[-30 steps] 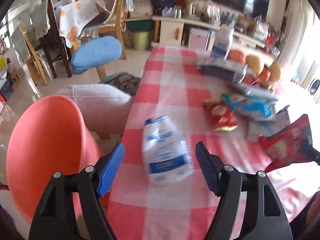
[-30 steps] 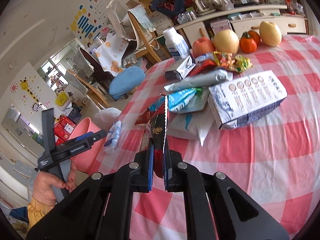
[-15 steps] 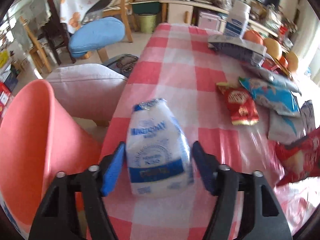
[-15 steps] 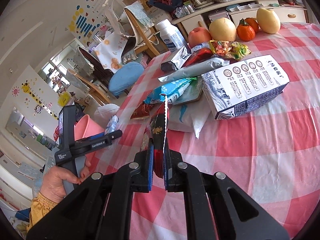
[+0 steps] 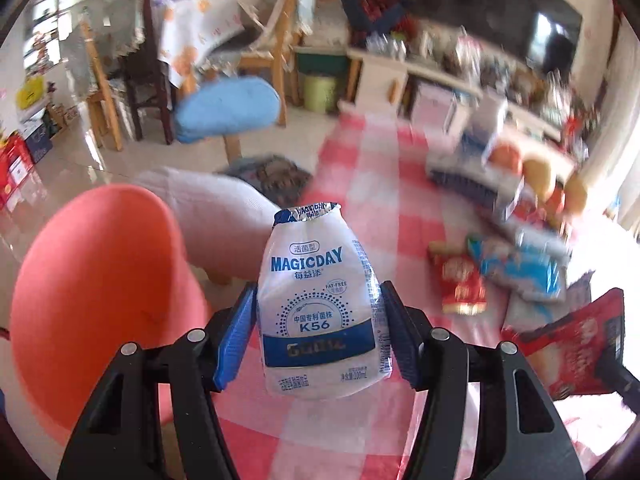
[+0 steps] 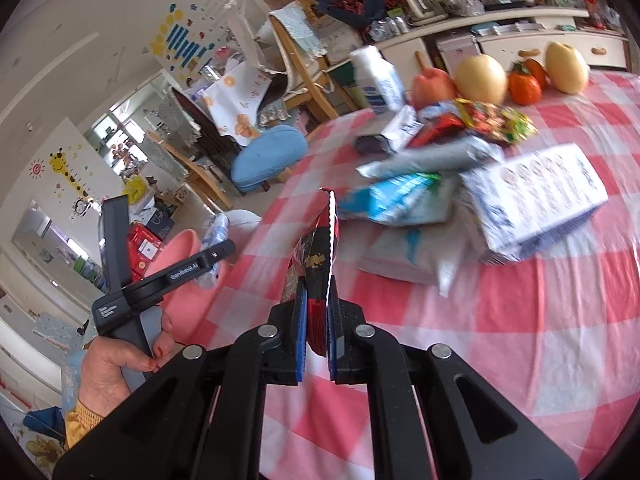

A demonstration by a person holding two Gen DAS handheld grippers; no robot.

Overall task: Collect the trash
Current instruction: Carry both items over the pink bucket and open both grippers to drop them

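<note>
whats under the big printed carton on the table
The printed carton leans on a white packet, with a blue snack bag beside it. Whatever lies beneath its far end is covered.

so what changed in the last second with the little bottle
The left gripper closed its jaws on the small white bottle, which lay on the checked tablecloth a second ago, and lifted it upright beside the pink bin. The right gripper stays shut on the red wrapper.
</note>
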